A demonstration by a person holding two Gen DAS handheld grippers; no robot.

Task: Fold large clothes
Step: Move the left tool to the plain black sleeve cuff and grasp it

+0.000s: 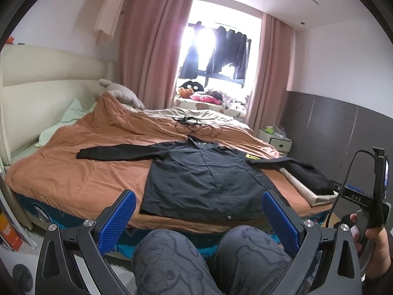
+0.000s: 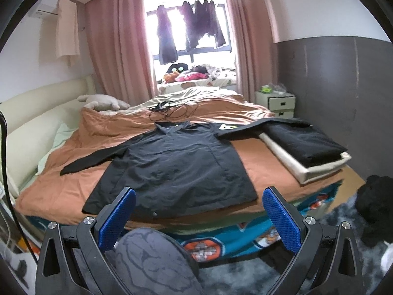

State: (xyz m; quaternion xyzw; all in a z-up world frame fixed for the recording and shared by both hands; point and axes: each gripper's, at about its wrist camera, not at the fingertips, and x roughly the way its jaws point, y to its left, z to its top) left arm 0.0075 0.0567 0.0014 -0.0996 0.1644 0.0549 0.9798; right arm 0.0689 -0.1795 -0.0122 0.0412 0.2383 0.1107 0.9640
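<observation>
A large dark long-sleeved shirt lies flat and face up on the orange bedspread, sleeves spread to both sides, hem at the near bed edge. It also shows in the right wrist view. My left gripper is open and empty, held back from the bed above the person's knees. My right gripper is open and empty too, short of the hem. The right gripper also appears from the side at the right edge of the left wrist view, held in a hand.
A folded dark garment on a cream cushion lies at the bed's right side, under the shirt's right sleeve. Black cables lie beyond the collar. A plush toy, a bedside drawer unit and a dark heap on the floor are around.
</observation>
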